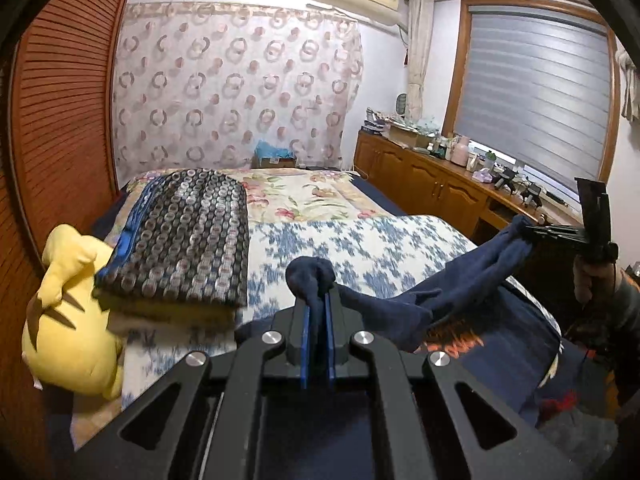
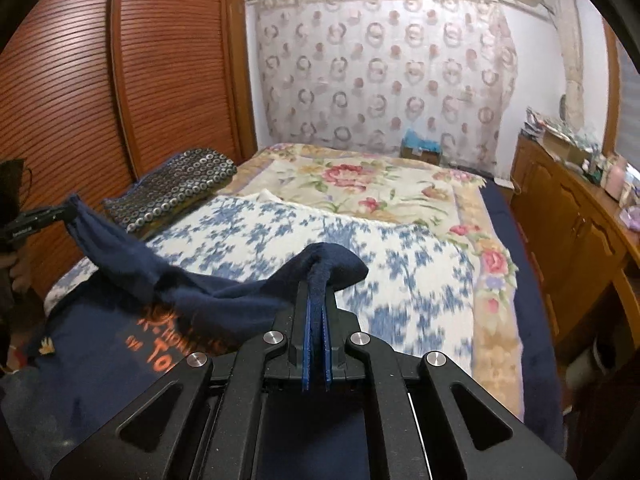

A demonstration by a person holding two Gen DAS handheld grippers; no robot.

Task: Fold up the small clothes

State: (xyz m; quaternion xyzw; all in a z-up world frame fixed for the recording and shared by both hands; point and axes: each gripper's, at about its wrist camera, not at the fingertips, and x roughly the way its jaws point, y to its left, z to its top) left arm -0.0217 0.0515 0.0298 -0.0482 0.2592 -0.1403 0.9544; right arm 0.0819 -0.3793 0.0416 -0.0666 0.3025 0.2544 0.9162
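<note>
Bed (image 2: 500,208) spread with floral quilt (image 2: 360,184), blue-patterned cover (image 2: 360,248) laid over it, folded ring-patterned blanket (image 1: 188,236) near wardrobe side, yellow plush toy (image 1: 68,312) at edge, navy printed shirt (image 2: 100,344) nearest.

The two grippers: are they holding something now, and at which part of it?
Yes, one dark blue garment. The left gripper and the right gripper are each shut on a bunched edge at opposite ends, so it hangs between them above the bed.

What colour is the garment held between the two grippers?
Dark navy blue garment; the right wrist view shows it best.

left tongs (image 1: 318,312) clamped, right tongs (image 2: 318,312) clamped
</note>
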